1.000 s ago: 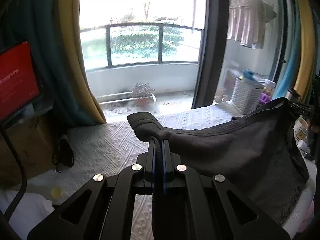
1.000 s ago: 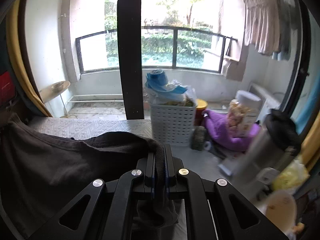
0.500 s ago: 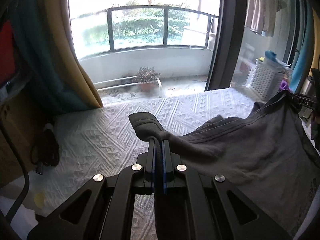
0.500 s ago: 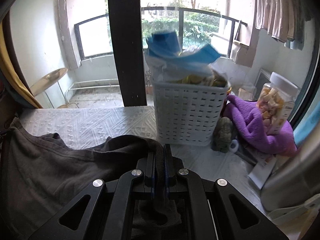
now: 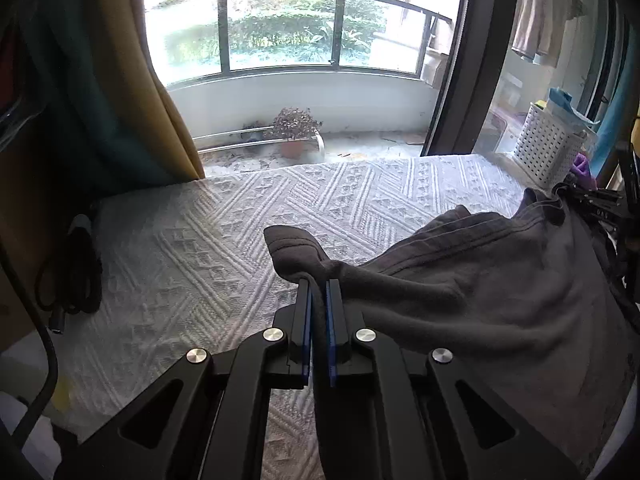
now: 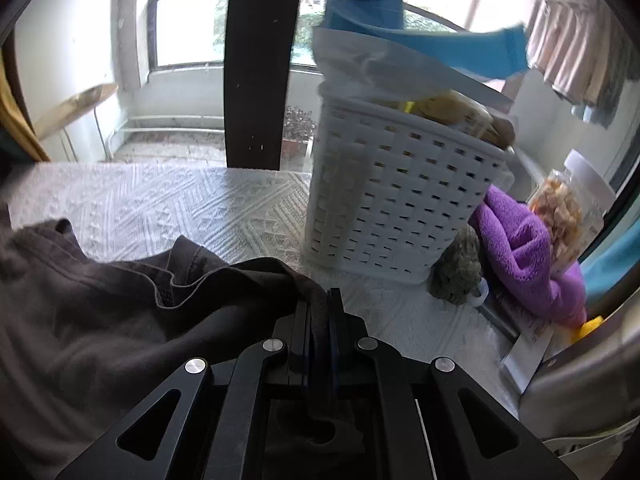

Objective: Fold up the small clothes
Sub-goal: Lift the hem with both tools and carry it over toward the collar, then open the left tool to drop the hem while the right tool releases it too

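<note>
Both grippers, left (image 5: pixel 318 300) and right (image 6: pixel 320 312), jaws clenched on a dark grey cotton garment (image 5: pixel 500 300), should lay it taut and flat on the white textured bed cover (image 5: pixel 240 232).

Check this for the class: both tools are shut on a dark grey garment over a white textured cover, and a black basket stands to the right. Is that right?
Not quite: the basket is white, as the right wrist view shows. The rest holds: the left tool and the right tool are each shut on the dark grey garment over the white textured cover.
</note>
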